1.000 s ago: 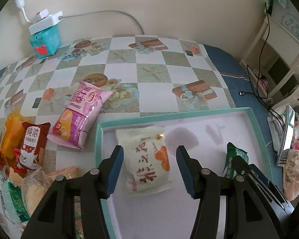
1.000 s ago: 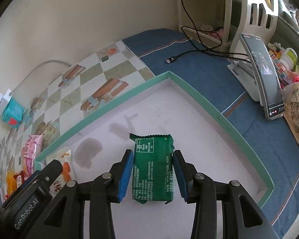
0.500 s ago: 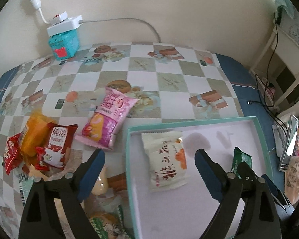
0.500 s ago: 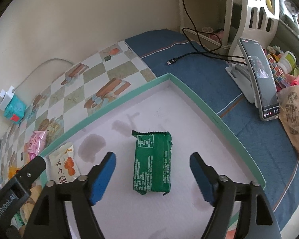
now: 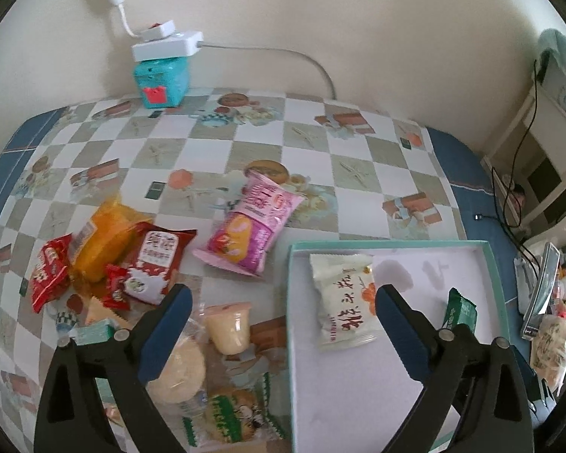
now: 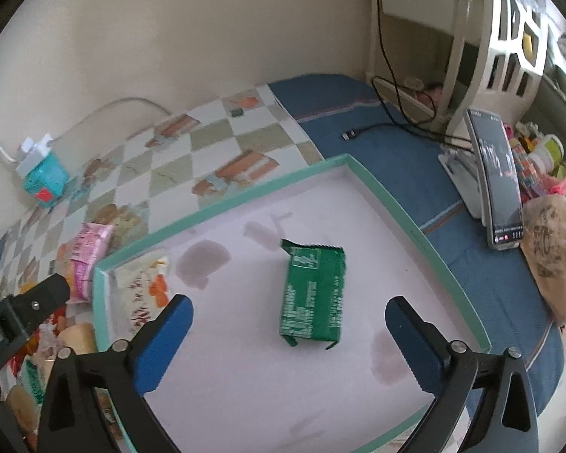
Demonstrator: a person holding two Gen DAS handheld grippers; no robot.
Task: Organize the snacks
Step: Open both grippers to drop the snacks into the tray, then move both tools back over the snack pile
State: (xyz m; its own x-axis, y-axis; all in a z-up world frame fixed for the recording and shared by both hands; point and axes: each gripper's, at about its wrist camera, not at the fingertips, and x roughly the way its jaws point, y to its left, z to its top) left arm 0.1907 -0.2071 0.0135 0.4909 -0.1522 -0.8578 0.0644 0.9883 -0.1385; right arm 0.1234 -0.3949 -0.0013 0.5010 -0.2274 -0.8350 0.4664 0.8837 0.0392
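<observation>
A teal-rimmed tray (image 5: 388,243) with a white floor lies on the checked tablecloth. Inside it lie a white packet with an orange flower (image 5: 343,302) and a green packet (image 6: 313,294), both flat and free. My left gripper (image 5: 283,298) hangs above the tray's left rim, its jaws opening wide with nothing gripped. My right gripper (image 6: 289,307) hovers over the green packet, its jaws also opening and its pads well clear of the packet. Left of the tray lie a pink packet (image 5: 253,234), red packets (image 5: 154,268), an orange packet (image 5: 102,241) and a jelly cup (image 5: 228,324).
A teal box topped with a white power strip (image 5: 162,75) stands by the back wall. Right of the tray on the blue cloth are a phone on a stand (image 6: 498,188), a black cable (image 6: 396,128) and a filled plastic bag (image 6: 554,249).
Both grippers have opened wide and risen, letting go of the white packet and the green packet in the tray. The left view has swung left, showing more of the snack pile.
</observation>
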